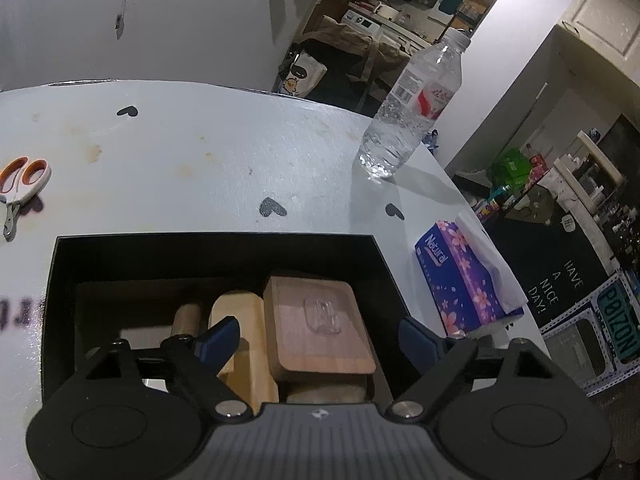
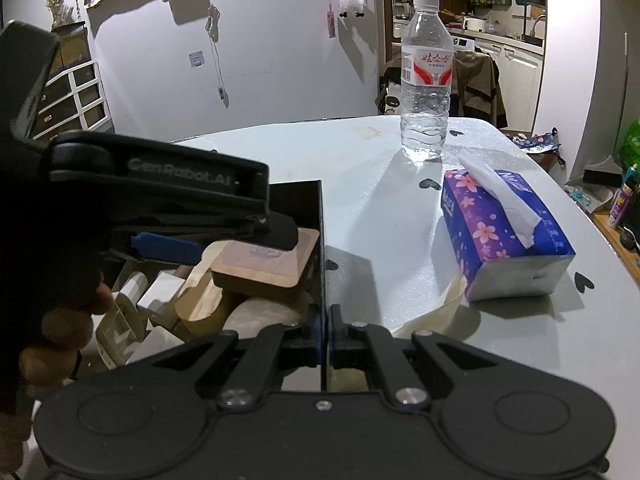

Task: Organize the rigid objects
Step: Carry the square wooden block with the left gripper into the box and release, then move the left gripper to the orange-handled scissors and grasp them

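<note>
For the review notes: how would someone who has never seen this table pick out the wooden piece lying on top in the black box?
Find the black box on the white table, left of the purple tissue pack. Inside, on top of the pile at the box's right side, lies a flat wooden block with rounded corners. Unlike the paler wooden pieces beside it, it carries a clear plastic hook on its face.

box (image 1: pixel 208 252) contents partly hidden, scissors (image 1: pixel 22 188) edge-cropped
</note>
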Demonstrator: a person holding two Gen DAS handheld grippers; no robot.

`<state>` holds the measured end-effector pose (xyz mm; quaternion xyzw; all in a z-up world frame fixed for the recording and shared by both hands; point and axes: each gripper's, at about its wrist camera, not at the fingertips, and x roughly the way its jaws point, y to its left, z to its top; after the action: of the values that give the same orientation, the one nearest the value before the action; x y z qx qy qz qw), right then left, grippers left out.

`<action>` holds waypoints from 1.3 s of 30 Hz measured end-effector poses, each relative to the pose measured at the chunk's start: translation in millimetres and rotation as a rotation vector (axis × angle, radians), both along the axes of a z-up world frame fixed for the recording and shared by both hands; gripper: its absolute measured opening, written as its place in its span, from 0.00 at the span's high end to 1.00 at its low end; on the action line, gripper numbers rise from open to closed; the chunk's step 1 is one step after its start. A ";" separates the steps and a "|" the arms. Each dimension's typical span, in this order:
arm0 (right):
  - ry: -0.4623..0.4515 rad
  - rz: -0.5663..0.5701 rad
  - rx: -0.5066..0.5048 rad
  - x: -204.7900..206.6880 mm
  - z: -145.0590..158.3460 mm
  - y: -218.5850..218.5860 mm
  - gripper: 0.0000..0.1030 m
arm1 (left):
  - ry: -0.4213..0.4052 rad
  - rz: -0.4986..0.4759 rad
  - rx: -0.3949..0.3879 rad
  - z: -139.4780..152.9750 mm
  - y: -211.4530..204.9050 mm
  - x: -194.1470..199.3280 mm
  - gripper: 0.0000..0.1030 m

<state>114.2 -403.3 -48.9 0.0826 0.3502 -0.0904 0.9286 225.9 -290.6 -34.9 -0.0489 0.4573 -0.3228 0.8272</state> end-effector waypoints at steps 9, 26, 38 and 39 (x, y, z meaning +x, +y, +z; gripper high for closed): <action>0.004 -0.003 -0.005 0.4 -1.3 0.7 0.97 | -0.022 -0.027 0.001 13.6 9.8 -11.4 0.00; 0.017 -0.006 -0.008 1.7 -2.5 1.2 0.97 | -0.140 -0.018 0.019 36.1 61.3 -36.7 0.00; 0.021 -0.006 -0.013 1.9 -2.7 2.1 0.97 | -0.226 0.156 0.095 28.1 137.3 -15.6 0.00; 0.021 -0.006 -0.013 2.1 -2.6 2.1 0.97 | -0.224 0.179 0.095 25.8 143.8 -11.4 0.00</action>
<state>116.2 -401.3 -51.5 0.0764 0.3592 -0.0962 0.9251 214.5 -146.7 -9.1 -0.0141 0.3707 -0.2293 0.8999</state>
